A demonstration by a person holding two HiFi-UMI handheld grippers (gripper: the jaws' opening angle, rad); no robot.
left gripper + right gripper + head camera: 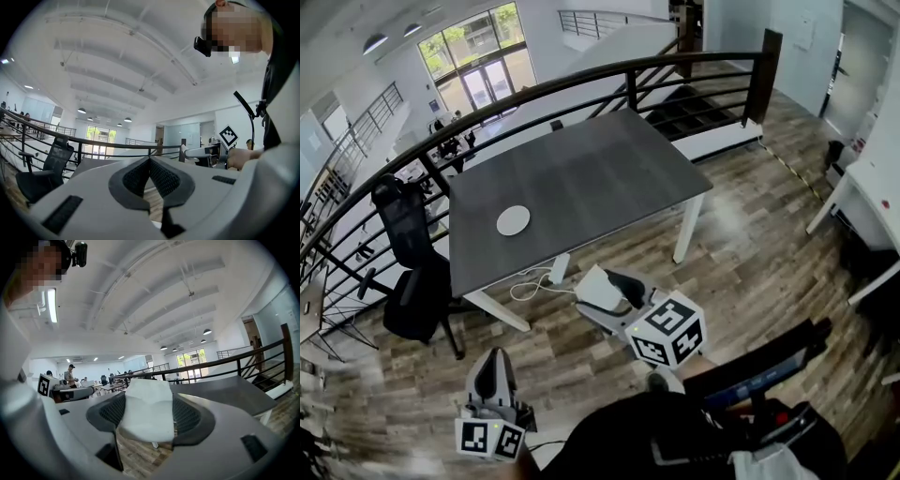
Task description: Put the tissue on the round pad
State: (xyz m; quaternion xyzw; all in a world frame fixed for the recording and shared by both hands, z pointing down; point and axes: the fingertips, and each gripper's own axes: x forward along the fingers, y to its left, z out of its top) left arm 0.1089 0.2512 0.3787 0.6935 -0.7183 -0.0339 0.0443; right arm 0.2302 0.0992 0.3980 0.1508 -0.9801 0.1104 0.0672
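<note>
The round white pad [513, 221] lies on the dark grey table [600, 178], near its left front part. My right gripper [602, 287] hangs over the wooden floor just in front of the table's front edge. It is shut on a white folded tissue pack [596, 291], which fills the gap between the jaws in the right gripper view [147, 413]. My left gripper [494, 364] is lower left, over the floor and away from the table. Its jaws meet at the tips with nothing between them [150, 161].
A black office chair [414, 272] stands at the table's left front corner. A white cable and plug block [555, 273] lie under the table's front edge. A dark railing [581, 84] runs behind the table. Another white table [867, 183] is at the right.
</note>
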